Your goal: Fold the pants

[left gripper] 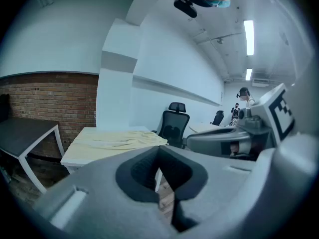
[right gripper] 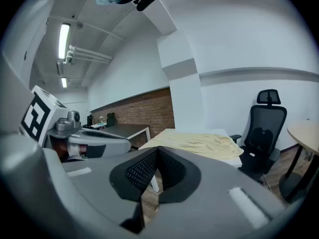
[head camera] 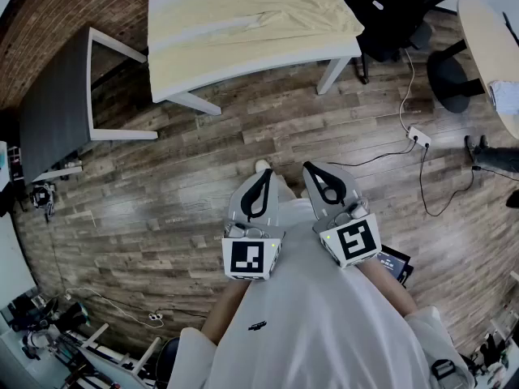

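Left gripper (head camera: 263,174) and right gripper (head camera: 313,168) are both clenched and empty, held side by side over the wood floor (head camera: 162,193). The pale yellow pants (head camera: 251,13) lie spread on the white table (head camera: 251,73), well apart from both grippers. A black chair (head camera: 389,10) stands at the table's right end.

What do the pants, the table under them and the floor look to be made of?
Pants: thin pale-yellow cloth, matte, with soft wrinkles. Table: smooth white edge and legs, likely painted or laminated; unclear which. Floor: wood-grain planks with slight sheen; solid wood or laminate, cannot tell.
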The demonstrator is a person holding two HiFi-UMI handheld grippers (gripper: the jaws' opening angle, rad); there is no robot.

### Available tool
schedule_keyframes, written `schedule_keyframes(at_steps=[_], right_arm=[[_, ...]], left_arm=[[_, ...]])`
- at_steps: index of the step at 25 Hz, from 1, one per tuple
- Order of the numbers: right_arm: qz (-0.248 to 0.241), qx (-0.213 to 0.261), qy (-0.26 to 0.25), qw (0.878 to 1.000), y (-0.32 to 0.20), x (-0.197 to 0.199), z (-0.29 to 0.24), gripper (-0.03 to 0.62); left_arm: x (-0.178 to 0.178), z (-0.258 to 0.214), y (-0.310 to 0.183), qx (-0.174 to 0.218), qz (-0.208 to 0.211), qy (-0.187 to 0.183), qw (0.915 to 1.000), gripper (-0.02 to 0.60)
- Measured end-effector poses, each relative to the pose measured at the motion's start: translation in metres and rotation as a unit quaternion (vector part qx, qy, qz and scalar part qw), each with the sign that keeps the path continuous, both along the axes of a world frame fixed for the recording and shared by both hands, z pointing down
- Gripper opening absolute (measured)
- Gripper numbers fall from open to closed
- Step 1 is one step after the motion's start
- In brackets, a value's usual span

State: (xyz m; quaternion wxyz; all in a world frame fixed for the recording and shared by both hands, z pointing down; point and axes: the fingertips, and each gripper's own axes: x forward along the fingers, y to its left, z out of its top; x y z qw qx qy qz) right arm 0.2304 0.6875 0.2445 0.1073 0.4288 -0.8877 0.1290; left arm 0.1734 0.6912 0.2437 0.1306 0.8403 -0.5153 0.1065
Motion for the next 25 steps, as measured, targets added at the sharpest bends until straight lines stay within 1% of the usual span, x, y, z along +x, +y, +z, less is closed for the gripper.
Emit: schedule_keyframes(at_steps=[2,4,5,8,11,14,17,20,25], right_arm=[[0.009,-0.023,0.003,1.0,0.011,0.026,0.006,0.006],[0.018,-0.024,-0.003,1.0,0.02,0.047,0.009,0.006],[0.023,-0.023,-0.01,0.999,0.024,0.053,0.01,0.006],[0.042,-0.031,-0.029,0.998,0.029,0.062,0.016,0.006],[0.048,-0.037,-0.035,0.998,0.024,0.057,0.018,0.006],[0.049,-0.04,-0.027,0.998,0.013,0.043,0.02,0.006],[0.051,-0.044,-0.015,0.998,0.002,0.022,0.021,0.006],[0.062,-0.051,-0.008,0.997,-0.017,-0.002,0.022,0.006],[0.098,-0.051,-0.003,0.994,-0.052,-0.038,0.026,0.006]], left_arm=[[0.021,-0.002,0.014,0.003,-0.007,0.0,1.0,0.002],[0.036,-0.002,0.027,-0.004,-0.009,-0.001,1.0,0.002],[0.04,-0.001,0.032,-0.012,-0.004,-0.008,0.9999,0.002],[0.047,0.008,0.043,-0.036,0.013,-0.038,0.9986,0.002],[0.044,0.012,0.042,-0.043,0.021,-0.044,0.9979,0.002],[0.028,0.016,0.032,-0.047,0.018,-0.038,0.998,0.002],[0.004,0.016,0.019,-0.052,0.014,-0.028,0.9982,0.002],[-0.03,0.014,-0.001,-0.048,0.012,-0.023,0.9985,0.002],[-0.094,0.028,-0.038,-0.048,0.018,-0.037,0.998,0.002]])
